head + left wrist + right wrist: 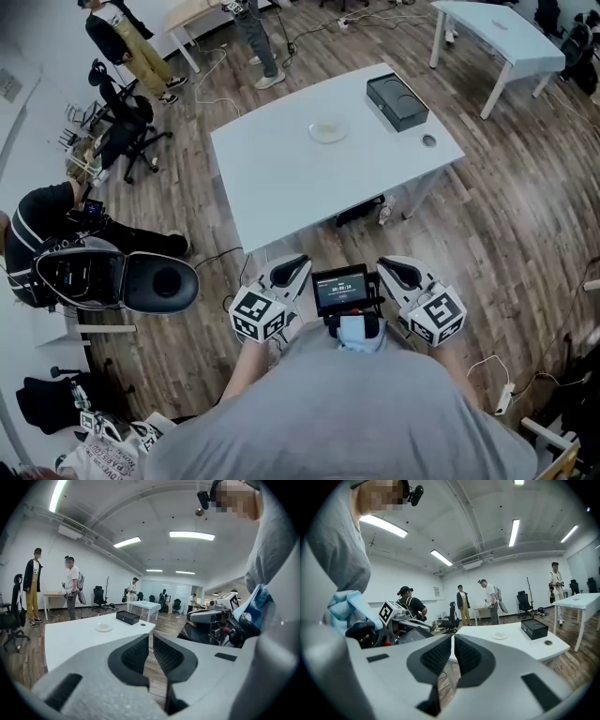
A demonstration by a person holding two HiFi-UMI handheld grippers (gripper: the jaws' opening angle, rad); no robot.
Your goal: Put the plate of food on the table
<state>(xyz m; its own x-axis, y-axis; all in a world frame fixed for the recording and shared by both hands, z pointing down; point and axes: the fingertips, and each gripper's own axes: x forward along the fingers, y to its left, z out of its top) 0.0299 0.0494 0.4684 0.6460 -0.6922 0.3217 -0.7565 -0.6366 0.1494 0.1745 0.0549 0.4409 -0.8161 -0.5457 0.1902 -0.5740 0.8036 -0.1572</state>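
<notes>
Person stands well apart from the white surface (281,178), on the wood floor, both tools held near the chest on either side of a small chest-mounted screen (340,289). Left tool (151,643): jaws narrow, a thin slit between the ribbed pads, nothing in it. Right tool (453,645): likewise narrow and empty. The plate (328,130) sits flat on the surface toward its far side, near a black box (397,101) but apart from it. A small round port (428,141) lies just beside the box. What the plate holds is too small to tell. Judgement: the plate rests where the task wants it and neither tool carries anything, so either the placing is done or a run has not begun. If the plate is to be handled, good practice would be to walk up square to the near edge, widen 1 tool fully before reaching, take the rim on the side away from the box, keep it level so food does not slide, and set it on open surface before parting the jaws. 2 tools on opposite rims would steady it better.
</notes>
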